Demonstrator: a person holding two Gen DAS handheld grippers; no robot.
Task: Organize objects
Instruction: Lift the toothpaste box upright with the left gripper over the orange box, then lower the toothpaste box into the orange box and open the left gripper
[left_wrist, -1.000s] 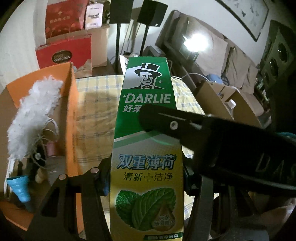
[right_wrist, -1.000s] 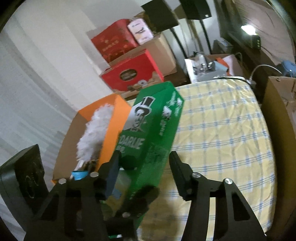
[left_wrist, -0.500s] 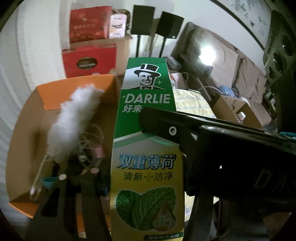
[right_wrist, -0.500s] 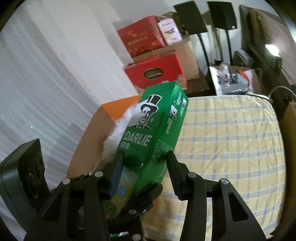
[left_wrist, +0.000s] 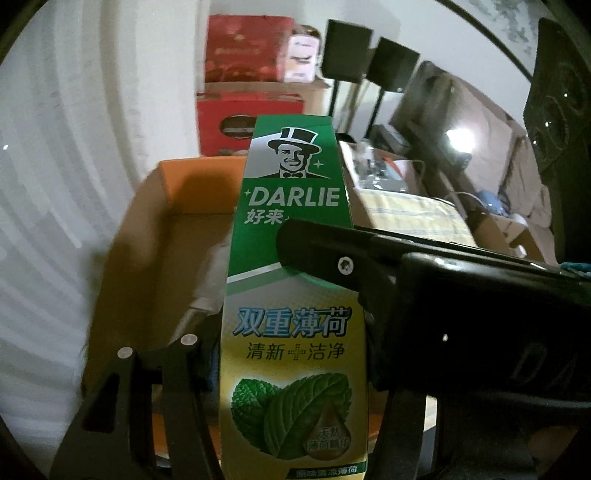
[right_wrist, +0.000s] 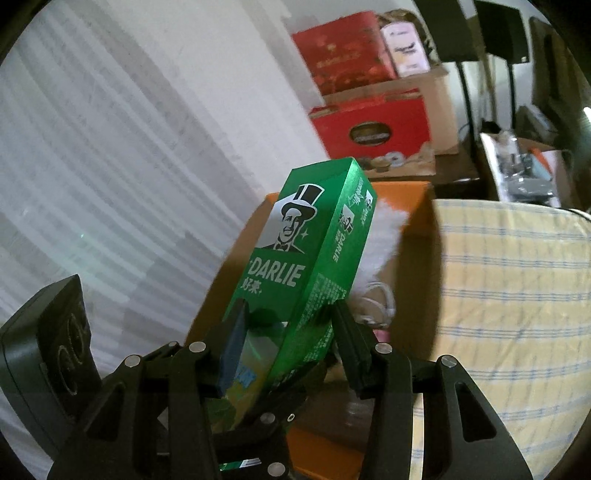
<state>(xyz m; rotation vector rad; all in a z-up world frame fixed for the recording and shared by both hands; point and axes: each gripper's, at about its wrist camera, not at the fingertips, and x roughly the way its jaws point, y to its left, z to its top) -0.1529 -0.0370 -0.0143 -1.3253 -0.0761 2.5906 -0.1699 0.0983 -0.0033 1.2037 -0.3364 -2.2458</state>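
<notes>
Toothpaste box, glossy rectangular carton, green-yellow

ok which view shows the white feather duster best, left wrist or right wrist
The right wrist view. There the white feather duster shows as a fluffy plume beside the toothpaste box, inside the orange box. In the left wrist view the toothpaste box covers it; only a blurred pale streak shows.
</notes>
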